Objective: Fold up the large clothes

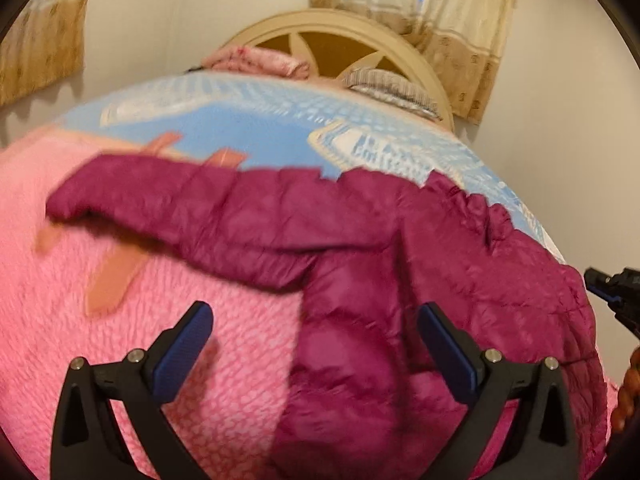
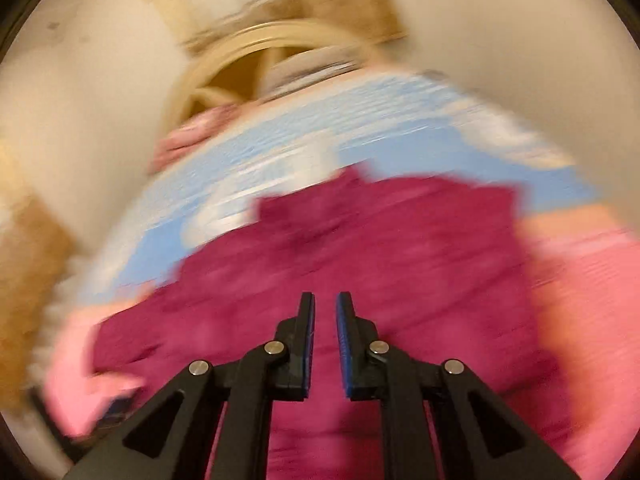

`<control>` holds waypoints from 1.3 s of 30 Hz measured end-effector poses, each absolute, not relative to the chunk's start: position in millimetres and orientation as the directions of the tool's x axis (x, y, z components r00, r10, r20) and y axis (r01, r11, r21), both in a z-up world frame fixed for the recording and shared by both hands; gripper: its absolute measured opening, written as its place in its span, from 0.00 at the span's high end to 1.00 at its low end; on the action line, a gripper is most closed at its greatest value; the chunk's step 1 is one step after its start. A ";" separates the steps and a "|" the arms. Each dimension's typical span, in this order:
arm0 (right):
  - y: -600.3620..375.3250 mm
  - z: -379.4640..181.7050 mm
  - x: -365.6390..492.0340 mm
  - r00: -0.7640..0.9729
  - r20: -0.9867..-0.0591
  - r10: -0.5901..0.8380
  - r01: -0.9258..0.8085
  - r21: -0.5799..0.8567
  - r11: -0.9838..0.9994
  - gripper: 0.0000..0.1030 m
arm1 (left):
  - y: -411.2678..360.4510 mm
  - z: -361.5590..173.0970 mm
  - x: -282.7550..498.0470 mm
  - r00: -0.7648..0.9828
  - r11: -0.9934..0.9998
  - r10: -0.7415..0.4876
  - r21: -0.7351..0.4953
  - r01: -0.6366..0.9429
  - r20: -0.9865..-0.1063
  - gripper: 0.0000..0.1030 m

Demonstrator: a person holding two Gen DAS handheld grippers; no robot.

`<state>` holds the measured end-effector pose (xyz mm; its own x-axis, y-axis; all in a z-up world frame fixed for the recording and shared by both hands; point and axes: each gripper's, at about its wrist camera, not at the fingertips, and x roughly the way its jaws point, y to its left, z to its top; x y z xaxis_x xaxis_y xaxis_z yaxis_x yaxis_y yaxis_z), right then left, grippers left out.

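A maroon quilted jacket [image 1: 360, 248] lies spread on a pink blanket [image 1: 120, 340] on the bed, one sleeve stretched out to the left. My left gripper [image 1: 316, 316] is open above the jacket's lower part, holding nothing. In the right wrist view, which is blurred by motion, the jacket [image 2: 360, 248] fills the middle. My right gripper [image 2: 325, 308] hovers over it with its jaws nearly together, a narrow gap between them and nothing in it. The right gripper's tip also shows in the left wrist view [image 1: 608, 284] at the right edge.
A blue and white patterned sheet [image 1: 260, 120] covers the far half of the bed. A cream headboard [image 1: 340, 28], a pink pillow [image 1: 260, 60] and a grey folded cloth [image 1: 388, 84] are at the far end. Walls and beige curtains [image 1: 460, 12] surround the bed.
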<state>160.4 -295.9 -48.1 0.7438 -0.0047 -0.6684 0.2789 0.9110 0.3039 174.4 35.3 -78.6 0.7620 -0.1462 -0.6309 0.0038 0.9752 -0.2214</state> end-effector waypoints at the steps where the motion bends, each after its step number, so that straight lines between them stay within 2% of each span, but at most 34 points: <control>1: -309.7 -51.8 160.7 0.732 -0.680 -0.042 0.311 0.279 0.908 0.90 | 26.6 -72.3 179.1 0.763 0.982 -0.129 -0.190 0.008 -0.633 0.00; 5: -347.3 -84.1 164.8 0.660 -0.745 -0.095 0.406 0.247 0.880 0.90 | 0.6 -65.0 200.9 0.760 0.996 -0.078 -0.090 0.026 -0.646 0.00; 9: -352.6 -111.4 163.4 0.649 -0.758 -0.064 0.412 0.279 0.867 0.89 | -11.3 -90.0 221.0 0.692 0.999 0.020 -0.004 -0.033 -0.722 0.00; 12: -351.1 -119.4 162.3 0.665 -0.743 -0.076 0.396 0.264 0.879 0.89 | -6.6 -109.7 221.7 0.652 0.998 0.027 -0.012 -0.055 -0.758 0.00; 15: -350.8 -124.6 161.2 0.678 -0.730 -0.086 0.393 0.260 0.882 0.89 | 2.5 -118.3 224.1 0.622 0.994 -0.024 -0.087 -0.071 -0.783 0.00; 20: -351.6 -123.9 159.8 0.685 -0.723 -0.087 0.393 0.266 0.880 0.89 | -2.8 -118.9 224.7 0.614 0.995 -0.019 -0.073 -0.064 -0.789 0.00; 23: -350.5 -122.8 159.6 0.686 -0.722 -0.093 0.391 0.259 0.883 0.88 | 10.1 -107.7 219.2 0.618 0.991 -0.080 -0.126 -0.032 -0.782 0.00; 26: -352.0 -122.9 157.2 0.697 -0.713 -0.076 0.387 0.284 0.877 0.88 | 63.9 -78.7 198.4 0.741 0.961 -0.032 -0.224 -0.161 -0.671 0.00; 28: -354.6 -124.0 154.6 0.707 -0.705 -0.059 0.383 0.311 0.870 0.88 | 116.4 -63.8 193.3 0.776 0.911 0.037 -0.297 -0.285 -0.630 0.00; 32: -357.7 -125.5 152.5 0.716 -0.696 -0.045 0.381 0.337 0.861 0.87 | 209.8 -74.5 204.5 0.742 0.749 0.068 -0.457 -0.480 -0.667 0.00; 35: -356.6 -125.3 153.1 0.712 -0.700 -0.056 0.382 0.320 0.867 0.87 | 243.3 -91.9 222.2 0.704 0.689 0.062 -0.480 -0.543 -0.708 0.01; 39: -356.1 -124.6 152.7 0.713 -0.699 -0.053 0.381 0.324 0.866 0.87 | 256.6 -110.5 251.6 0.693 0.664 -0.058 -0.546 -0.511 -0.719 0.14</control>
<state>152.7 -356.1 -124.6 0.7129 -0.0527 -0.6993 0.3815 0.8659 0.3236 251.6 256.6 -110.5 0.6929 -0.0578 -0.7187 -0.5108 0.6641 -0.5459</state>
